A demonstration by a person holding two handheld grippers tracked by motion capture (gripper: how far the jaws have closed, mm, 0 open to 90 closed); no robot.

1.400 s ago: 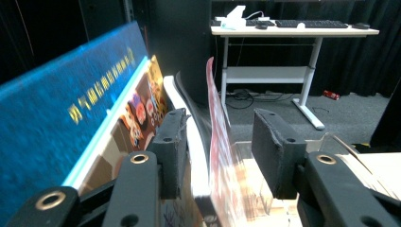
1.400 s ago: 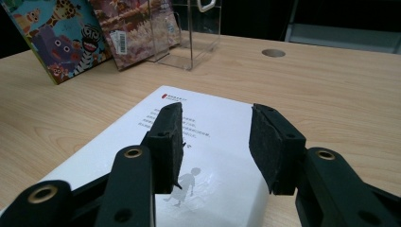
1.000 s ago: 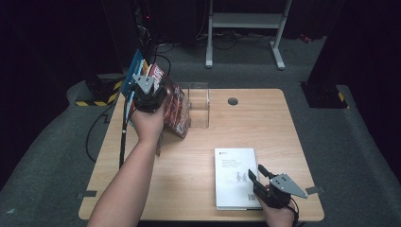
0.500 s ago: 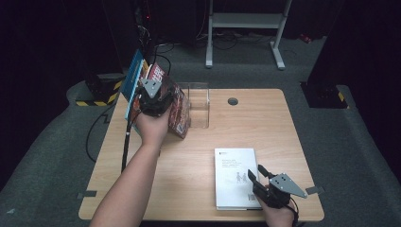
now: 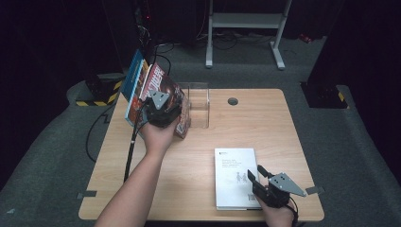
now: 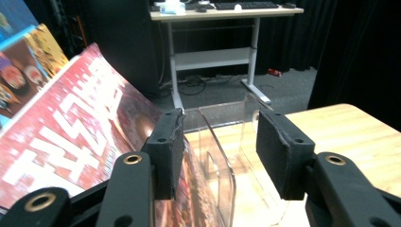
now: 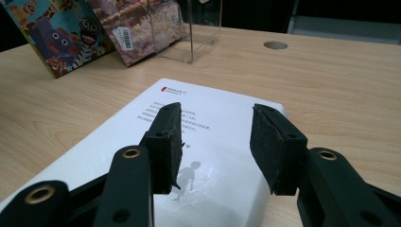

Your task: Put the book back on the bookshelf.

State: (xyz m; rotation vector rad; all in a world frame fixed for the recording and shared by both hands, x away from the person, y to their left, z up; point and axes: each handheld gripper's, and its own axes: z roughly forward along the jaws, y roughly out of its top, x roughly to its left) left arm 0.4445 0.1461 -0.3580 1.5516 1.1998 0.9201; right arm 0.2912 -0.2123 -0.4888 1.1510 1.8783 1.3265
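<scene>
Between my left gripper [image 6: 215, 158]'s black pads, whose jaws had just been opening, there was only air; the glossy red magazine with big white lettering [image 6: 71, 142] sagged against the outer side of the pad [image 6: 165, 146] at the left, released rather than gripped. It leaned on the clear acrylic book stand [image 6: 222, 137] just ahead of the jaws. I judged it light, floppy and slick: it curved under its own weight, so the spine edge near the bottom seemed the place to take it. Its title was too skewed to read. Beyond and to the left stood a blue picture book with cartoon animals [image 6: 19, 47], stiffer by the look of it.

My right gripper [image 7: 215, 146] hung parted and empty over the thin white paperback lying flat on the wooden table [image 7: 222, 123]; it bore a small red logo and fine print I could not read.
</scene>
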